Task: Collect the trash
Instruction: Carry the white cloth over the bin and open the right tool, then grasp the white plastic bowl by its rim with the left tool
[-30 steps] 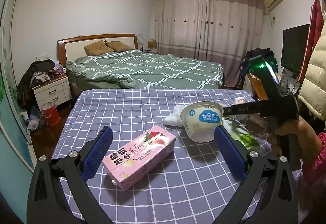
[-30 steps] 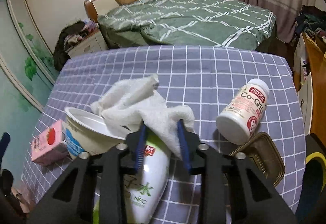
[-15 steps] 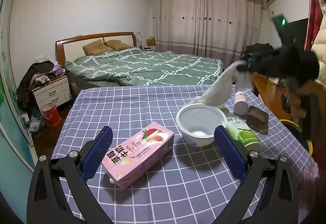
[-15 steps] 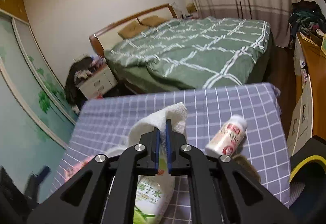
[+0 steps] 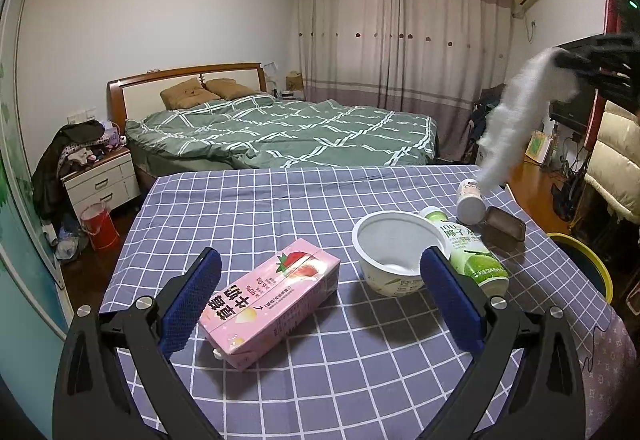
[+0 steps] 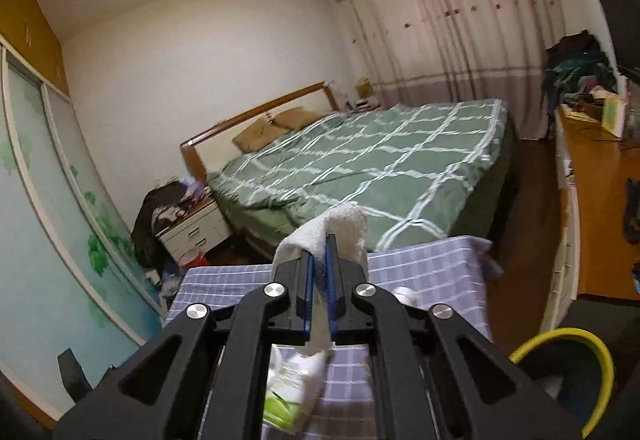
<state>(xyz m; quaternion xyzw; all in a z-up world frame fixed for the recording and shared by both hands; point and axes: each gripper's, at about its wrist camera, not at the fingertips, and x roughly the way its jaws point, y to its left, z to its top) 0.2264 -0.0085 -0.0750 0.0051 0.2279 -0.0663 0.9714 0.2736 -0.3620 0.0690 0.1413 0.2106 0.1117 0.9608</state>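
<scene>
Your right gripper [image 6: 318, 256] pinched the white cloth [image 6: 344, 224]; left gripper [image 5: 320, 292] stood spread, empty. Best released squarely over the yellow-rimmed bin [image 6: 560, 340] at lower right.

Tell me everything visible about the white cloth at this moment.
The white cloth looks like soft, fuzzy terry, crumpled and plain white. It hangs in the air, pinched at its upper end between the blue pads of the right tongs, which are shut on it. In the left wrist view it droops down and leftward, its lower tip appearing in front of the white pill bottle on the checked tablecloth; whether it touches the bottle cannot be told. A fold bulges beyond the pads.
</scene>
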